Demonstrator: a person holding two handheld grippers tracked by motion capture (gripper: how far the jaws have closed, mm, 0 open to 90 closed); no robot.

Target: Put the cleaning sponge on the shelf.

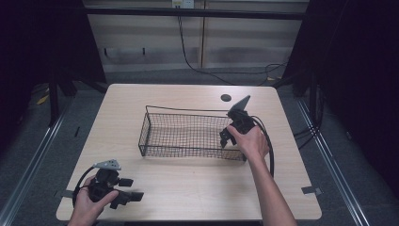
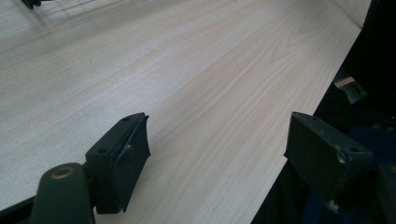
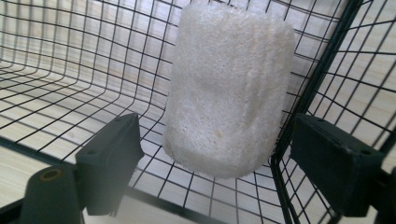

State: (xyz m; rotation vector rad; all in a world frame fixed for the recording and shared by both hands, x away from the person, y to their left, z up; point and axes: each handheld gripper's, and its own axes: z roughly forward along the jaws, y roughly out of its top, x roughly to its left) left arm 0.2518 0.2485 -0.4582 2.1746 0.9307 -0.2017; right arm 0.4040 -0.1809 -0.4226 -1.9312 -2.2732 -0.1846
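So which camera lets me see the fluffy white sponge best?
The right gripper view: the white sponge stands close up in a corner of the wire basket, ahead of the open right claw. The high view has the basket, but I can't make out the sponge.

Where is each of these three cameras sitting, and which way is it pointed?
High view: above the person's side, looking forward and down on the table; both forearms, the left claw and the right claw show.
Left gripper view: on the left claw, looking low across bare tabletop; its two open jaws show.
Right gripper view: on the right claw, looking into the basket at a white sponge; its open jaws show.
Shared: the basket shows in the high and right gripper views.
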